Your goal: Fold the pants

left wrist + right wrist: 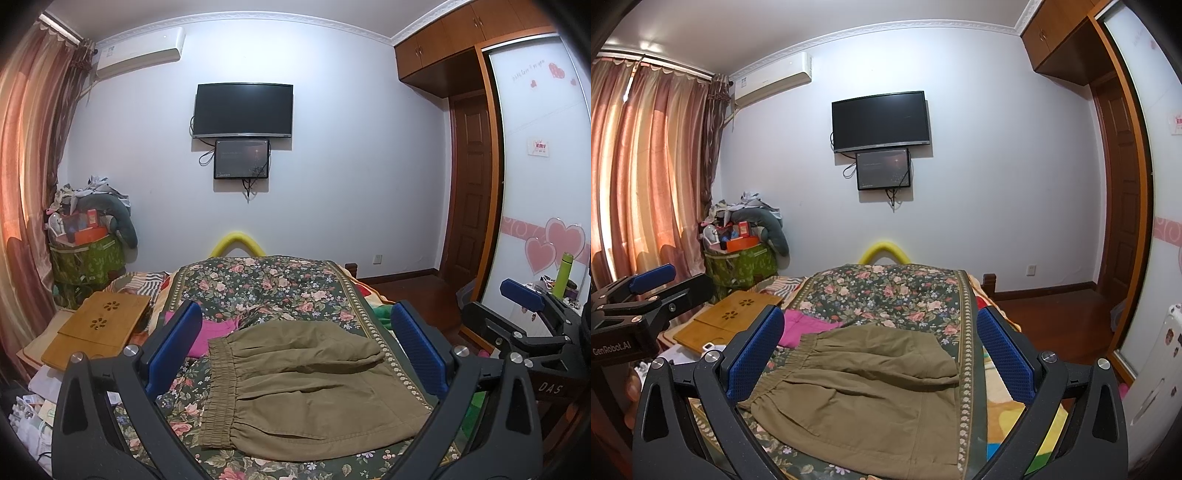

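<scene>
A bedroom, mid-chore. At far left, a bamboo lap tray point(98, 328) sits pushed to the bed's edge, apparently parked there to leave the middle of the mattress free as a working surface. Beside it a pink garment point(216, 334) lies crumpled on the floral bedspread point(266, 284), its near edge touching or tucked under the waistband — likely next in line, or simply set aside.

At centre, the olive pants point(306, 384) rest flat on the bedspread, elastic waistband to the left, the cloth already doubled into a compact block with one layer lapped over the upper half. Judged from that shape, the fold looks largely made; a final halving or a smoothing pass may be all that remains.

The left hand-held gripper point(295, 343) hovers over the waistband side with its blue pads spread wide and nothing between them. The right hand-held gripper point(881, 354) hangs over the same bundle, pads likewise apart and empty — both held clear of the fabric, a posture that suits surveying the fold or lining up the next pinch. Each tool shows at the edge of the other's view, so the two are close side by side.

At right, polished wood flooring point(1052, 314) runs to a sliding wardrobe door point(535, 166).
</scene>
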`<state>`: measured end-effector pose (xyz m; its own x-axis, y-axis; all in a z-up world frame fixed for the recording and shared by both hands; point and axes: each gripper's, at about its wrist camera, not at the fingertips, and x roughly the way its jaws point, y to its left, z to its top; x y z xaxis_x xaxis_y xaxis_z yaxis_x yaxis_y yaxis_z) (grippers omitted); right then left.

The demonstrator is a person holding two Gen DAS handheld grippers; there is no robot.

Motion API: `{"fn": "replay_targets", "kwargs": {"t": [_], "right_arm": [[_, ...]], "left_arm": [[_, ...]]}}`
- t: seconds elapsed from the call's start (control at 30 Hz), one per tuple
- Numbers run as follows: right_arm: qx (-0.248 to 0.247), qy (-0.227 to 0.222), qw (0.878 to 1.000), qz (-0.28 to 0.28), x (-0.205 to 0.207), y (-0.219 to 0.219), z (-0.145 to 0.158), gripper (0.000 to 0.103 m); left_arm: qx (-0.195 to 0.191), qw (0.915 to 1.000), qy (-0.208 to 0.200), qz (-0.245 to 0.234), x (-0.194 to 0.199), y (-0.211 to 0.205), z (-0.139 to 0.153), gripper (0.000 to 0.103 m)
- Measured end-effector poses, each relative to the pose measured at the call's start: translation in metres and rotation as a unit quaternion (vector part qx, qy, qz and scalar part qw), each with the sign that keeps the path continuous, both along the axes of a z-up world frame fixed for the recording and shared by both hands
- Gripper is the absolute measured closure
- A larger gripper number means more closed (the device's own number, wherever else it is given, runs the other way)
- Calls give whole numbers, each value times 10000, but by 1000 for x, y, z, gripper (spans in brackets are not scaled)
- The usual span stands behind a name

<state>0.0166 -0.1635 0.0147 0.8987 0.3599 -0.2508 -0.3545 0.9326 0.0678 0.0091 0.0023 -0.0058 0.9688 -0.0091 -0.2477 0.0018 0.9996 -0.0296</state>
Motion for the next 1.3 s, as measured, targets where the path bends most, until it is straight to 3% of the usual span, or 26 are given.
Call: {"fn": "replay_targets", "kwargs": {"t": [1.3], "right_arm": [[16,66,10000,-27,3,-3,-5,0]], "left_arm": [[-21,10000,38,-22,3,1,-3,0]]}}
